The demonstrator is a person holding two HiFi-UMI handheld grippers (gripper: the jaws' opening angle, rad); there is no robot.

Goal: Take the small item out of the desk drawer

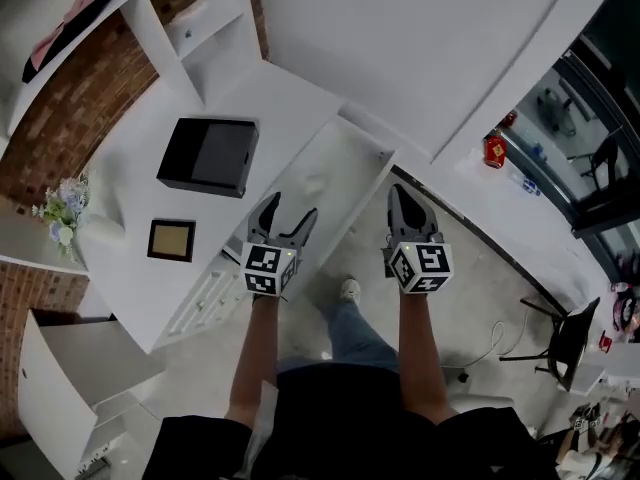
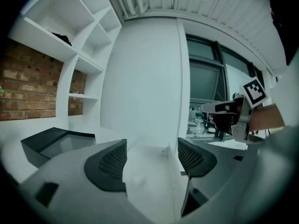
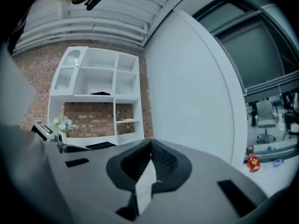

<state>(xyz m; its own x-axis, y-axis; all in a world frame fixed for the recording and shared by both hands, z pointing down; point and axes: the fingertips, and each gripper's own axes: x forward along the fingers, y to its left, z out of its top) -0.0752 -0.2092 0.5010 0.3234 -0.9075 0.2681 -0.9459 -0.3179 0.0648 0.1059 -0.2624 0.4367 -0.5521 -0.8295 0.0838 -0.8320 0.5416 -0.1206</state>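
Observation:
The white desk's drawer stands pulled out, and a small pale item lies on its floor. My left gripper hovers over the drawer's near end, open and with nothing between its fingers. In the left gripper view the drawer runs away between the spread jaws of the left gripper, and the small item shows faintly low between them. My right gripper hangs just right of the drawer's side wall, shut and empty. The right gripper shows its pads meeting.
A black box and a small framed picture rest on the desk top. Flowers stand at the left and white shelving behind. A red object sits on the window ledge. The person's shoe is below the drawer.

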